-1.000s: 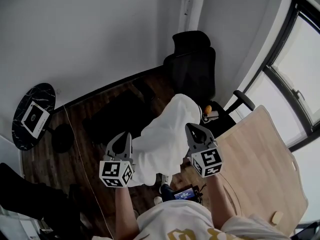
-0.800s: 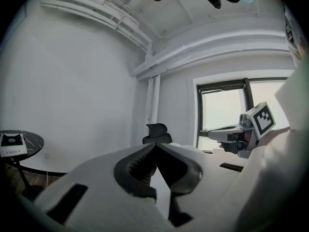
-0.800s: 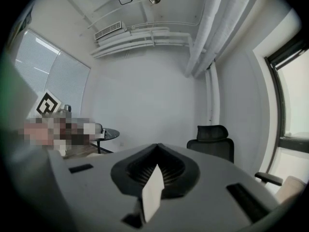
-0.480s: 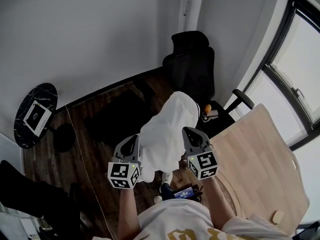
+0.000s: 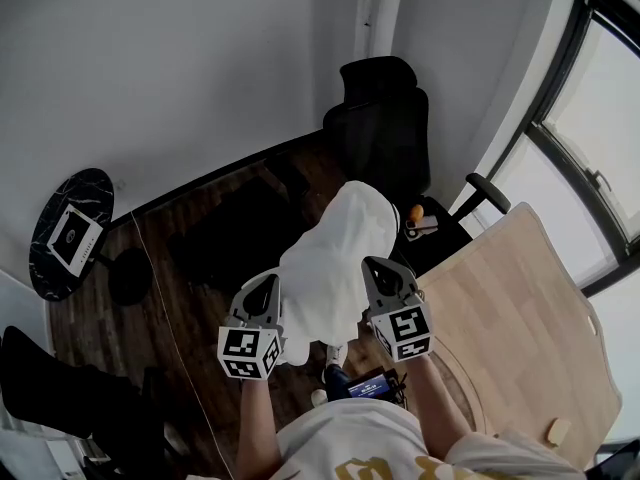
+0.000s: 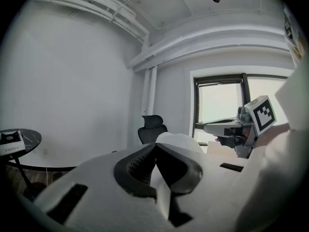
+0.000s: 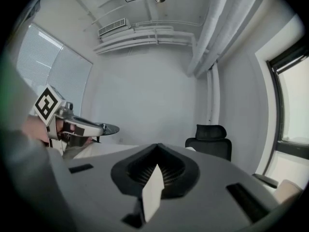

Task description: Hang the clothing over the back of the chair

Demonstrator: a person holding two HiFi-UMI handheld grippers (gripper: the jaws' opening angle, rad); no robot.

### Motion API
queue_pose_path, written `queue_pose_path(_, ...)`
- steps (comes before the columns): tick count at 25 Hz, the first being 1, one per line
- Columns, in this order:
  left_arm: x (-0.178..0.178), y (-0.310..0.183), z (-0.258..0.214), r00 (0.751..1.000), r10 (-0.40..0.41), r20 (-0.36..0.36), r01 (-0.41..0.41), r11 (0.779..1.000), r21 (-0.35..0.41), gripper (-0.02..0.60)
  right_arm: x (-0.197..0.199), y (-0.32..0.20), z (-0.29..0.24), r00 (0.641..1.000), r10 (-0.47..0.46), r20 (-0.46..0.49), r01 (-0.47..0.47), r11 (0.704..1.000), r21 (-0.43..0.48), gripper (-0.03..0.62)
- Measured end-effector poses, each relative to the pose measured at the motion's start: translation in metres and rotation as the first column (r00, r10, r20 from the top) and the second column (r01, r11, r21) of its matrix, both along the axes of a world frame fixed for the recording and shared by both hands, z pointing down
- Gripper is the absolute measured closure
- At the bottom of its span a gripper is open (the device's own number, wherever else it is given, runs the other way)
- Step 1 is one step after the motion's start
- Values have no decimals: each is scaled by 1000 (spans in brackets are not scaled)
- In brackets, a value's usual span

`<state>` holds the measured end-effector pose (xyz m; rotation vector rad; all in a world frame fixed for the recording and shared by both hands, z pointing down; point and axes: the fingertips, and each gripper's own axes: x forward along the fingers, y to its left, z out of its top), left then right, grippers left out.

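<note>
The head view looks steeply down from above onto the left gripper (image 5: 264, 286), right gripper (image 5: 381, 268) and black office chair (image 5: 381, 118) beyond; each gripper view sits close behind its own jaws, facing roughly level toward that chair.

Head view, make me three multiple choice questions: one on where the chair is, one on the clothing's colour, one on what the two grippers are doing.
1. Where is the chair?
A. Beyond the clothing, toward the picture's top.
B. At the picture's bottom edge.
C. At the picture's left edge.

2. What colour is the clothing?
A. Black.
B. White.
C. Red.

3. How do the left gripper and right gripper stand?
A. Both open and empty.
B. Only one grips.
C. Both shut on the clothing.

Answers:
1 A: the chair shows above and past the held fabric.
2 B: the fabric is plainly white.
3 C: each gripper view shows white fabric pinched between closed jaws.
</note>
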<state>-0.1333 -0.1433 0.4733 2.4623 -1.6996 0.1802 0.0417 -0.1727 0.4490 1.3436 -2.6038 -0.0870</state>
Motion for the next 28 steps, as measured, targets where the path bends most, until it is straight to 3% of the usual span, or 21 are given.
queue_pose_path(28,-8,-17,14,999,7,-35,-8,999,-31,561,-2,-17,15,998,1,-55,-3,999,-39,583)
